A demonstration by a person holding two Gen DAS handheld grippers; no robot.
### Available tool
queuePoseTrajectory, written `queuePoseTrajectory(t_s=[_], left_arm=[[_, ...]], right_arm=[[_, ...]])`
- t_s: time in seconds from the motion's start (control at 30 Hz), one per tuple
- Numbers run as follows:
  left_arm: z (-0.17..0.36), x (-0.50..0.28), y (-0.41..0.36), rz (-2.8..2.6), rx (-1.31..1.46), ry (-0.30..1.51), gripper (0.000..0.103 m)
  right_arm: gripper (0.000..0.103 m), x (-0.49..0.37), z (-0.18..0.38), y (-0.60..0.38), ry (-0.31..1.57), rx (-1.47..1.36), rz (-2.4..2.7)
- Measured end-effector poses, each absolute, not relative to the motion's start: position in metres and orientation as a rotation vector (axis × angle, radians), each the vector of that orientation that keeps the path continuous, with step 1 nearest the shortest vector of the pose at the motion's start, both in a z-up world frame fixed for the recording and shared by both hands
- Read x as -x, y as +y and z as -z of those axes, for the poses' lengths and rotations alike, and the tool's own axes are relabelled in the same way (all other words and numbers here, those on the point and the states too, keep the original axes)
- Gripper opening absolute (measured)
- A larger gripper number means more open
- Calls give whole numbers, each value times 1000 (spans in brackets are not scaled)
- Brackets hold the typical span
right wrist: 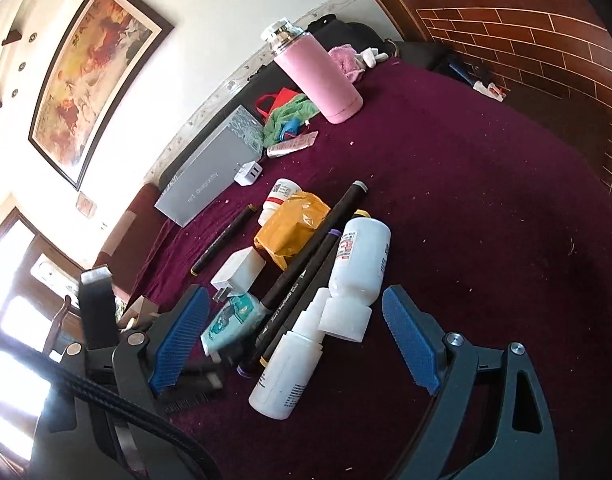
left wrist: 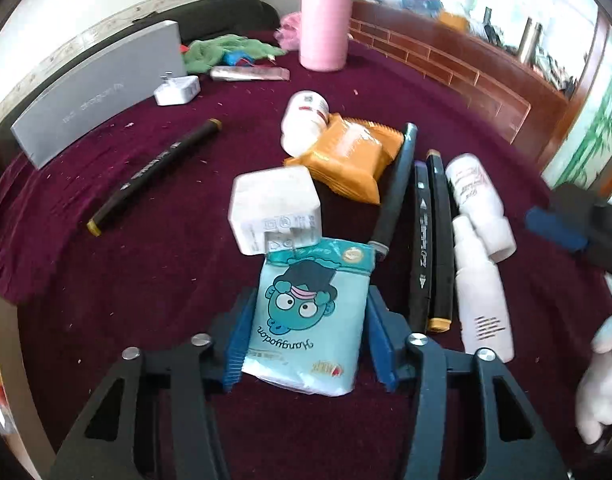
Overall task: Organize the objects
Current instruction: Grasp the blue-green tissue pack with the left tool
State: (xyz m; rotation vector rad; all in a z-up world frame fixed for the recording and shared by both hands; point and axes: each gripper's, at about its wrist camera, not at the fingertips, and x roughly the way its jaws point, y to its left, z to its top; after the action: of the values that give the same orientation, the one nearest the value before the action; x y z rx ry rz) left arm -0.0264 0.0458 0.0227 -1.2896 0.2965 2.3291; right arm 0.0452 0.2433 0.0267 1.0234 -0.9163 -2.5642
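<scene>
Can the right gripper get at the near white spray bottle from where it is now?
Probably yes: the right gripper is open, the white spray bottle lies between its fingers, nothing over it. Its nozzle touches the white pill bottle.

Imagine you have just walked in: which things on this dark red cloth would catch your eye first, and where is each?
The pale blue tissue pack with a cartoon face lies nearest, between the blue pads of the left gripper. Beyond it, mid-cloth, sits a bright orange snack packet beside a white charger block. At the far edge a tall pink flask stands upright.
</scene>
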Motion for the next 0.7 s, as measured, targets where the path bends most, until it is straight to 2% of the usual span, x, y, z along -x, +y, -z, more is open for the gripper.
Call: queuePoseTrajectory(t_s=[0.13,0.37,0.57,0.7], left_arm=[[-27,12,34,-2314,1286,304,35],[-59,-27,-19,-2415,1196,129,15],[-91,-69,-67,-2502,1062,-12,14],[-82,-74,-64,-2524,1080,46,16]], right_arm=[[90,-42,-22,244,-931,-1056,2564],[90,-39,-20,239,-882,-1098,2589],[90,-37,-19,229,-772,-1154,2651],[90,-46,-36,207,-652,-1131,2665]])
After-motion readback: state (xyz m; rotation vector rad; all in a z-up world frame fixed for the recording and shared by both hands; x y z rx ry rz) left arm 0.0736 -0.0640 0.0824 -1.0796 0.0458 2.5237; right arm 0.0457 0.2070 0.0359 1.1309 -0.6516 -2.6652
